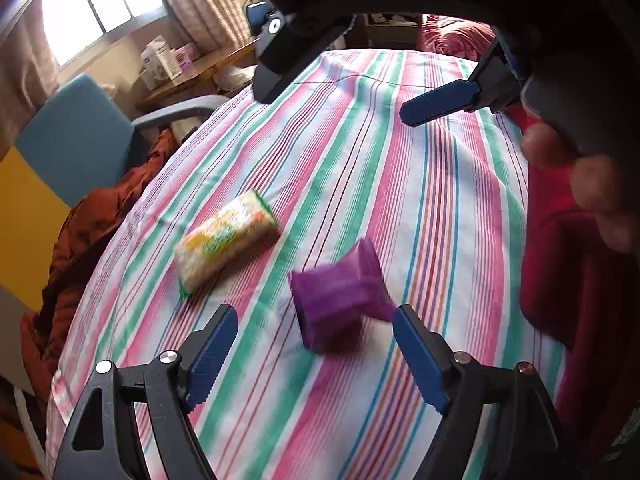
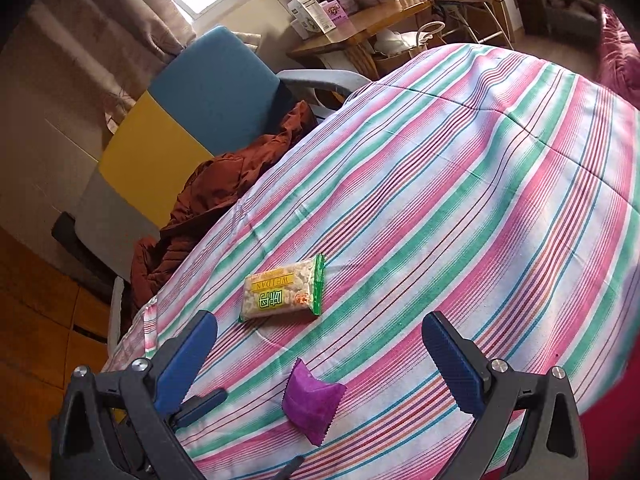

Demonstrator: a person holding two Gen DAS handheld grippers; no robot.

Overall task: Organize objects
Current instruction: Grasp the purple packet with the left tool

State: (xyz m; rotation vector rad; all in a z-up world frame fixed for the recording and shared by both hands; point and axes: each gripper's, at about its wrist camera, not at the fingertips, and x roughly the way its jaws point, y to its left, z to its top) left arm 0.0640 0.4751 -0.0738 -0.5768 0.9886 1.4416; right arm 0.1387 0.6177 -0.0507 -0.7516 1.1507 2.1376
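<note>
A purple snack packet (image 1: 340, 292) lies on the striped tablecloth (image 1: 400, 184), blurred, just ahead of and between the fingers of my open left gripper (image 1: 316, 344). A yellow-green rice-snack packet (image 1: 226, 238) lies to its left. In the right wrist view the purple packet (image 2: 312, 404) lies between the fingers of my open right gripper (image 2: 320, 360), and the rice-snack packet (image 2: 282, 294) lies just beyond. The right gripper (image 1: 340, 92) also shows from above in the left wrist view, open and empty.
A blue and yellow chair (image 2: 188, 108) with a brown jacket (image 2: 208, 208) stands at the table's left edge. A wooden side table (image 2: 360, 32) with boxes stands by the window. A red cloth (image 1: 560, 260) lies at the right.
</note>
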